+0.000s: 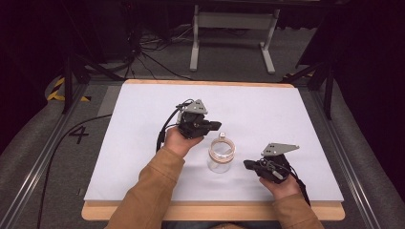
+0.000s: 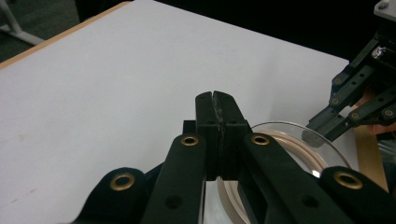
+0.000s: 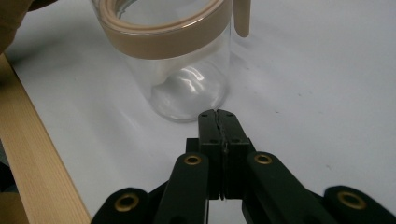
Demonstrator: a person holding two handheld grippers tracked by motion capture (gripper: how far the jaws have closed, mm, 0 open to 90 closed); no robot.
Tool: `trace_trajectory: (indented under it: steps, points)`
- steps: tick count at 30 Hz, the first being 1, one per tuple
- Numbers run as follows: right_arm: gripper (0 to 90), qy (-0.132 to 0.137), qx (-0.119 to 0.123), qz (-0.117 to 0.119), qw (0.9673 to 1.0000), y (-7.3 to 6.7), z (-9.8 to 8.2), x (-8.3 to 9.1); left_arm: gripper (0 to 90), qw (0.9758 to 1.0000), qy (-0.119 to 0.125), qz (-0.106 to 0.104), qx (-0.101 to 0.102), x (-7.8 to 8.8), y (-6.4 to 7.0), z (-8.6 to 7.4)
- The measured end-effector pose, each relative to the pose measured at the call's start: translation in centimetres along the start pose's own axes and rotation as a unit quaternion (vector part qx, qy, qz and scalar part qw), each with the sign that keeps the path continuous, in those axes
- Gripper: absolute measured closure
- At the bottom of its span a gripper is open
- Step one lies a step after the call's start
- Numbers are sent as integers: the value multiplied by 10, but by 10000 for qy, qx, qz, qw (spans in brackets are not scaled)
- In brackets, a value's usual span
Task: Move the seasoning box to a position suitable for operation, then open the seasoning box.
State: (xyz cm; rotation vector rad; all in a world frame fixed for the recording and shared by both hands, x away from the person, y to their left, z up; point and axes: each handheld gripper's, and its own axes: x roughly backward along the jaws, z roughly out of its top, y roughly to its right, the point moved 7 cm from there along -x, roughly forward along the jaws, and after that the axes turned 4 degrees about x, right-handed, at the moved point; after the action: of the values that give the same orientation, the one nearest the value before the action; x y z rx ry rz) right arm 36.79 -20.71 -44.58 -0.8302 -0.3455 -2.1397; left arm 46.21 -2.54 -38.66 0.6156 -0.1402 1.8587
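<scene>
Currently, reading the high view left to right:

1. Left gripper [image 1: 213,127] sits just left of centre frame, held in the left hand [image 1: 176,140], pointing right toward the jar. In the left gripper view its jaws meet flush at centre frame, nothing between them. Tongs fully narrow, empty.

2. Glass jar [image 1: 221,155] stands upright at centre frame, slightly below the middle, on the white table [image 1: 143,143]. It is clear, with a tan band round the rim, and looks empty. A small tan piece sticks up at the back of the rim; I can't tell whether it's a clasp or a hinge. In the left gripper view the jar mouth [image 2: 299,154] lies low and right of the closed tips, so that gripper looks to be above and just beside the rim, not on it.

3. Right gripper [image 1: 247,164] is lower right of centre, in the right hand [image 1: 282,183], pointing left at the jar. In the right gripper view its jaws are pressed together at lower centre, with the jar wall [image 3: 187,84] just ahead at upper centre; the tips seem apart from the glass. Tongs narrow, empty.

4. My read on why: both tools flank the jar from opposite sides, likely staged to brace it and work the rim. Neither has hold yet; both must open first.
</scene>
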Motion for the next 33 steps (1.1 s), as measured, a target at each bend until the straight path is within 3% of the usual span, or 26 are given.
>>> trace_trajectory:
  steps: [4,6,12,26,33]
  points:
    - [897,3,-4,32,10000,-2,0,-1,898,9997,-164,-110,-106,-8,3,-3]
    - [897,-18,1,50,10000,-3,-1,-2,898,9993,-299,8,-228,-12,3,-5]
    - [896,-13,53,93,9999,-5,2,-3,898,9992,-391,-40,-93,-18,-1,-8]
    - [897,-97,186,252,9995,-17,11,-9,899,9991,-366,-79,-202,-23,1,-7]
    - [897,-58,244,403,9989,-27,18,-10,900,9992,-366,-68,-123,-21,1,-7]
